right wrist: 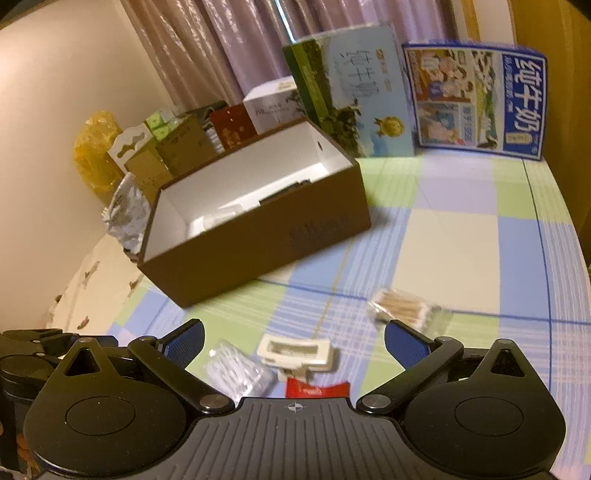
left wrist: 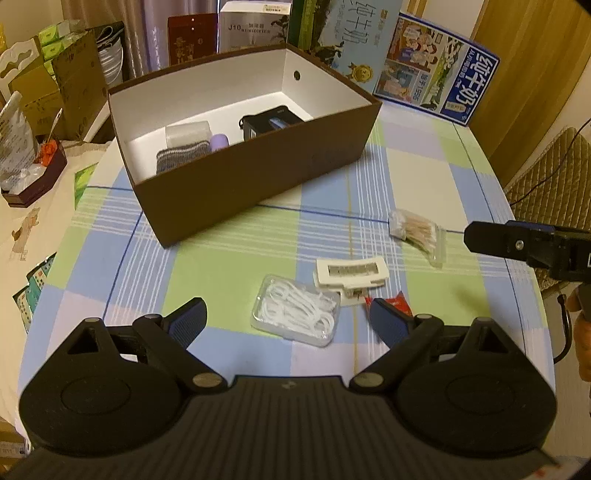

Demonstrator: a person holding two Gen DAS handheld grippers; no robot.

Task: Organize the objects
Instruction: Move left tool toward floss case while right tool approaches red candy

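Note:
A brown box (left wrist: 258, 177) (right wrist: 266, 243) with a white inside stands open on the checked tablecloth. It holds a grey striped cloth (left wrist: 181, 157), a clear case (left wrist: 187, 133), a purple item (left wrist: 220, 141) and a black device (left wrist: 271, 123). On the cloth lie a clear case of white floss picks (left wrist: 297, 310) (right wrist: 236, 371), a white clip-like item (left wrist: 351, 275) (right wrist: 299, 352), a red packet (left wrist: 397, 301) (right wrist: 314, 389) and a bag of cotton swabs (left wrist: 417, 230) (right wrist: 402, 308). My left gripper (left wrist: 290, 319) is open above the floss case. My right gripper (right wrist: 293, 345) is open over the white item.
Milk cartons (left wrist: 436, 85) (right wrist: 472, 99) and other boxes (left wrist: 251, 26) stand behind the brown box. A small dark tray of clutter (left wrist: 33, 177) sits at the left. A chair back (left wrist: 554, 173) is beyond the table's right edge.

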